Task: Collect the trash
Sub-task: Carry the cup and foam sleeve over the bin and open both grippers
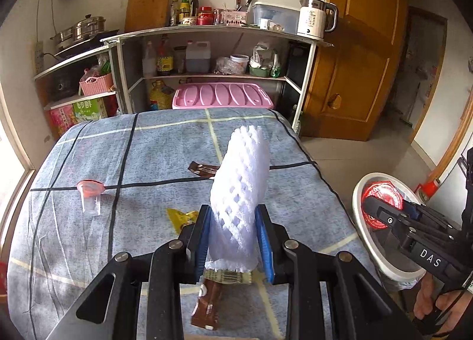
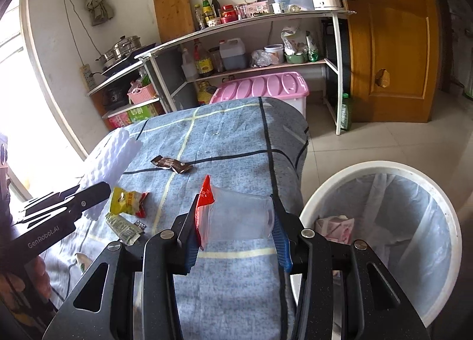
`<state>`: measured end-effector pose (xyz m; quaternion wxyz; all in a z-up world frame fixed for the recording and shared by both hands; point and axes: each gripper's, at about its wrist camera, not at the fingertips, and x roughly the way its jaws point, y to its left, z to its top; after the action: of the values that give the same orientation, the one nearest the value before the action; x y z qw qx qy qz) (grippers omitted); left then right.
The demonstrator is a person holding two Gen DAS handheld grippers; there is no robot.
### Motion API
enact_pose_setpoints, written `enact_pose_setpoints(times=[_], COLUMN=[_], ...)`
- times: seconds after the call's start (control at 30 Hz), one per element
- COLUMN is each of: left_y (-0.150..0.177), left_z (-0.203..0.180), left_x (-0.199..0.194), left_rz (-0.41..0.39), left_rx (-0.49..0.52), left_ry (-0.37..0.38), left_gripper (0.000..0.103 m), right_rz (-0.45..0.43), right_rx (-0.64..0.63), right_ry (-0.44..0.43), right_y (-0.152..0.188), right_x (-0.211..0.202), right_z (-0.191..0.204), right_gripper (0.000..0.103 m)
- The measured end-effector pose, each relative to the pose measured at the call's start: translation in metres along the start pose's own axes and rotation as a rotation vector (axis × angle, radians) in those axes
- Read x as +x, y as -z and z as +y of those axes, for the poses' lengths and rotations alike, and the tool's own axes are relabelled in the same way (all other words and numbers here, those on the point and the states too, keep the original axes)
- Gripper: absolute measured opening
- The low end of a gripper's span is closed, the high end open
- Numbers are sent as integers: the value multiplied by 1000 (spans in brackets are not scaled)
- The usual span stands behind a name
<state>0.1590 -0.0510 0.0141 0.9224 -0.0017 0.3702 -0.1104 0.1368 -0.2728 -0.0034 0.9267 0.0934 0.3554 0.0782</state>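
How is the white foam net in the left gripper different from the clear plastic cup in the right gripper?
The white foam net is opaque, soft mesh; the clear plastic cup is transparent and smooth, with a red peeled lid. The net stands upright between the left gripper's pads; the cup lies sideways across the right gripper. Both are clamped, lifted off the table.

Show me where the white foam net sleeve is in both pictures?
Left wrist view: the white foam net sleeve stands in the middle, clamped in the left gripper.
Right wrist view: the sleeve is at the left edge, above the grey-blue checked cloth.
Shared landmark: the pink plastic box lid behind the table.
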Motion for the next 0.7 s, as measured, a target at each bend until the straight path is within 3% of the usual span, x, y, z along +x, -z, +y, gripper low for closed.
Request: enact_pose_setpoints(times=[0.43,0.7], left_y=[19,30], left_z=[-101,-152], left_x=[5,17], left_rz=[20,49], left_rx=[95,154], left_ry=[137,179], left_gripper=[30,30], right_rz=[-37,-16], right_rx=[34,91], right_ry=[104,158], right_y=[14,24], right_x=[-45,-56], right_z=[-64,-108], right_gripper=[43,43])
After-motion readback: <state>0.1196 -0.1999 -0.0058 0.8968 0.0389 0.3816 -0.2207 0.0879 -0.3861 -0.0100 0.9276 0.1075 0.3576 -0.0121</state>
